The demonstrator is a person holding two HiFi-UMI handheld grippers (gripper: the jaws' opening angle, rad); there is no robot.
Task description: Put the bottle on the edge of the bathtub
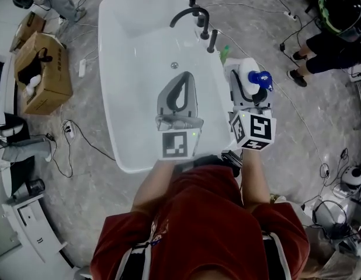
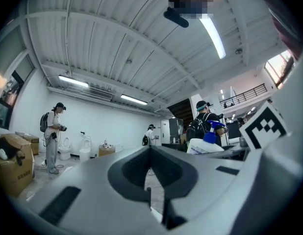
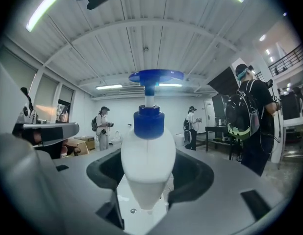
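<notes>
A white pump bottle (image 1: 248, 74) with a blue pump head (image 1: 263, 79) is held by my right gripper (image 1: 246, 89), which is shut on it. It hangs by the right rim of the white bathtub (image 1: 119, 98), near the black faucet (image 1: 195, 16). In the right gripper view the bottle (image 3: 147, 155) stands upright between the jaws, its blue head on top. My left gripper (image 1: 185, 74) hovers over the tub's middle, shut with nothing in it. The left gripper view looks up at the ceiling, with the bottle (image 2: 204, 146) at the right.
A small green object (image 1: 225, 53) sits on the tub's right rim by the faucet. Cardboard boxes (image 1: 43, 72) and cables lie on the floor to the left. A person (image 1: 332, 37) stands at the upper right, and others stand farther off in the room.
</notes>
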